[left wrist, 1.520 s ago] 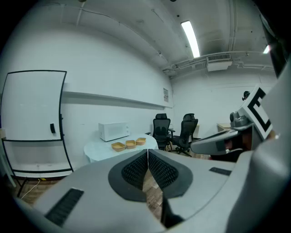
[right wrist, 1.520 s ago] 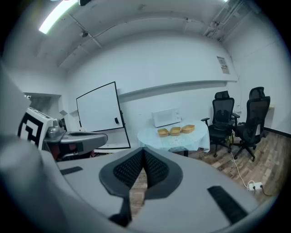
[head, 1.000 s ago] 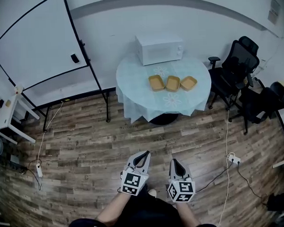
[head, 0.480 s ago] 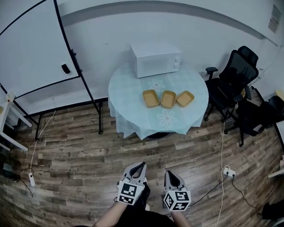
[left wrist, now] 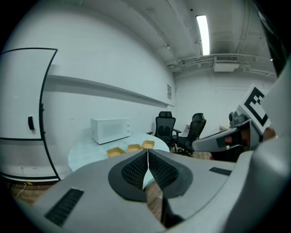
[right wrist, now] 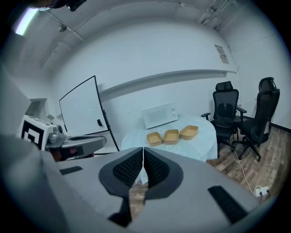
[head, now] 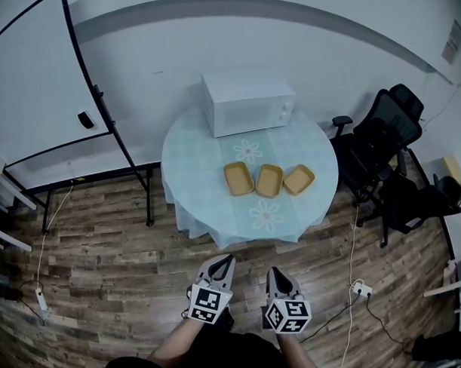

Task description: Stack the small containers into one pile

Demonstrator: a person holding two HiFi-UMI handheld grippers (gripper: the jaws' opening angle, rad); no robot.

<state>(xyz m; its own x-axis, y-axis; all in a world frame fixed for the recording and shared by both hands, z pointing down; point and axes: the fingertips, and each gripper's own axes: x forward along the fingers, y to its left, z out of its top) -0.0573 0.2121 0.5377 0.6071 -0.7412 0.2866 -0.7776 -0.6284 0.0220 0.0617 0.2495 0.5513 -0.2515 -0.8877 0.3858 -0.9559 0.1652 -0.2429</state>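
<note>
Three shallow tan containers (head: 269, 180), open and empty, sit upright side by side, unstacked, well ahead of the left claw (head: 225, 260) and right claw (head: 276, 271).

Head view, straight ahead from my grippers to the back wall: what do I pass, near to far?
Wooden floor → round table's near edge → row of three tan containers → white microwave → wall.

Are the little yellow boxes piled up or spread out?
Spread out. The left container, middle container and right container sit side by side on the round table, none inside another.
</note>
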